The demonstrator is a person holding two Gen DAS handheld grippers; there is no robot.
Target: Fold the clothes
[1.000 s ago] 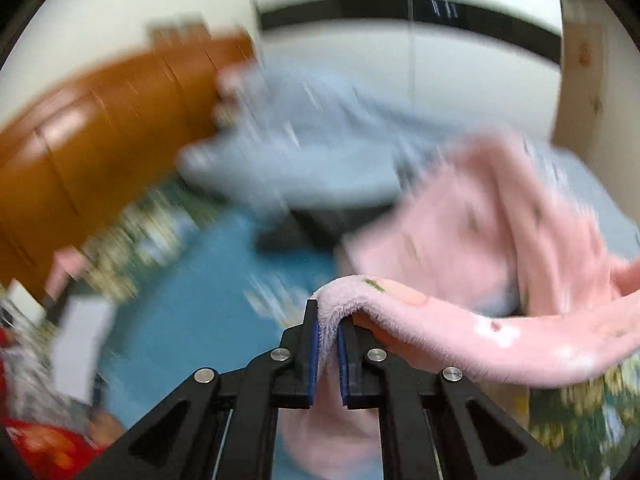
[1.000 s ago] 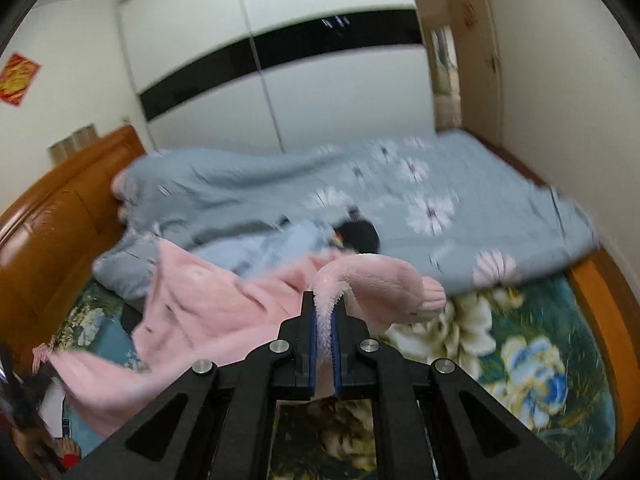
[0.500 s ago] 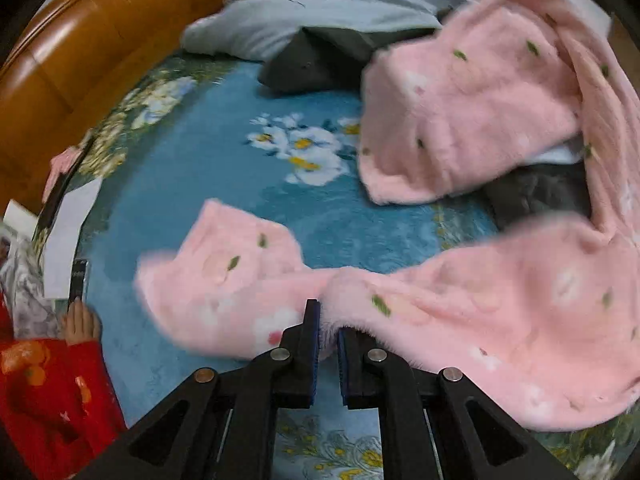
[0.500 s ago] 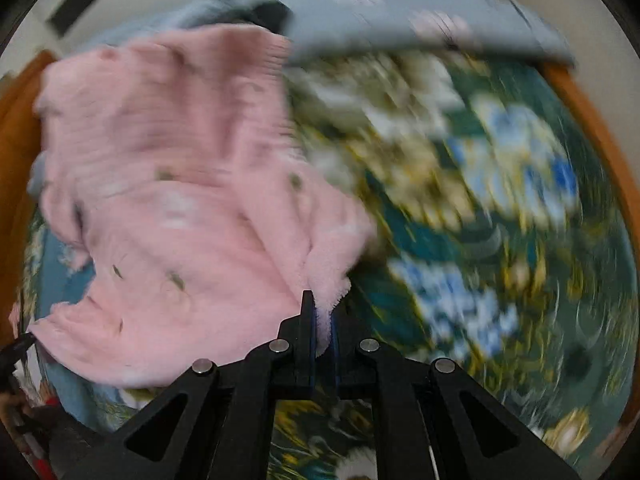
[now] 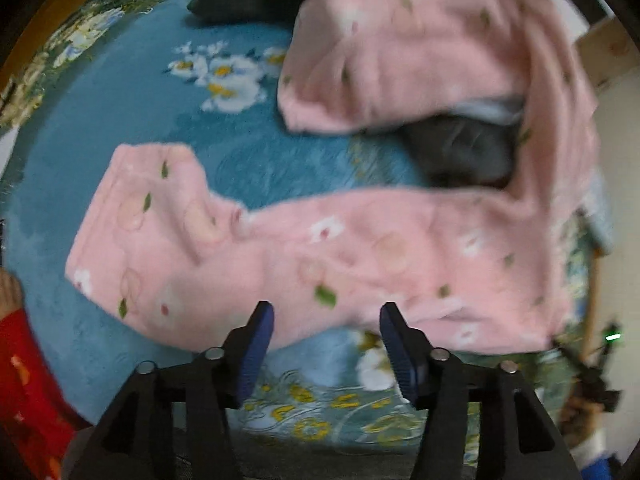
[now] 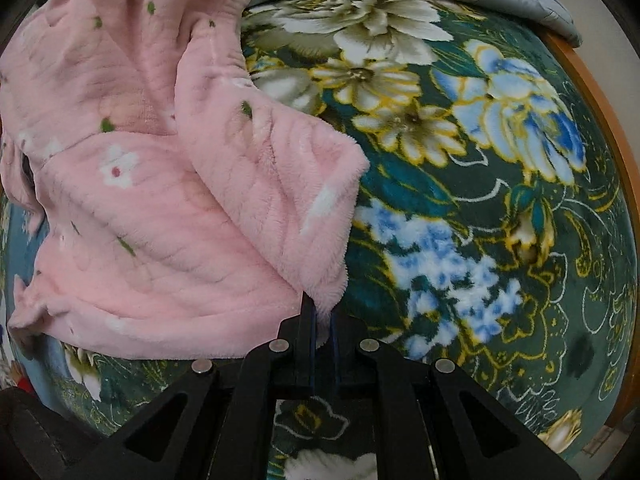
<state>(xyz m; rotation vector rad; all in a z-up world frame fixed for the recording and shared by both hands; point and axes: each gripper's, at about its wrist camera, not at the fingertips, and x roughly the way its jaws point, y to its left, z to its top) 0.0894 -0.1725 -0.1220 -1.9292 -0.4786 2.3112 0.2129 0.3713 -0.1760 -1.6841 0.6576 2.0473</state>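
Fleecy pink garment [image 6: 132, 208] is lying limp on the bed [image 6: 460, 200], right hand-held gripper [image 6: 323, 320] pinching its corner, left hand-held gripper [image 5: 326, 320] gaping empty beside its hem.

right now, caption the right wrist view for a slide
Right gripper pinching a fluffy pink floral garment over the green flowered blanket.

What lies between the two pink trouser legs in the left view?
In the left wrist view, bare blue floral blanket and a dark garment lie between the pink trousers' legs.
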